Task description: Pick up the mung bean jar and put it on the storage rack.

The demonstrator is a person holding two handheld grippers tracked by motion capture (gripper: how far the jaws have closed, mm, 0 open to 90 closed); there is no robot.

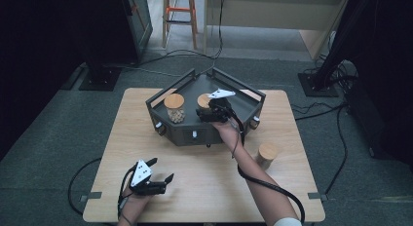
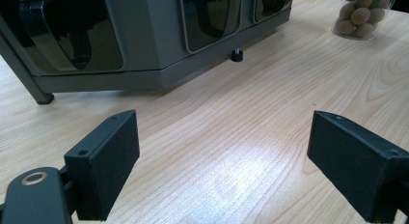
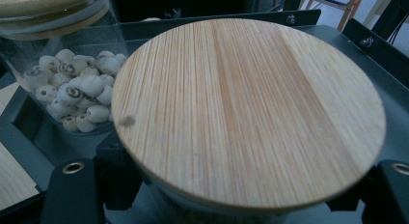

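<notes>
A dark grey tray (image 1: 195,134) with raised walls stands at the table's middle back. Inside it are two glass jars with round wooden lids. My right gripper (image 1: 206,109) is shut on the right jar (image 1: 203,100); in the right gripper view its jaws sit on both sides of the glass just under the wide lid (image 3: 251,108). The left jar (image 1: 174,108) holds pale seeds (image 3: 72,93). My left gripper (image 1: 163,168) rests near the table's front left, open, with nothing but bare wood between its jaws (image 2: 222,171).
A third lidded jar (image 1: 267,154) stands on the table right of the tray, and it also appears in the left gripper view (image 2: 364,14). The tray's front wall (image 2: 144,50) has knobs and small feet. Cables trail off the table to the floor.
</notes>
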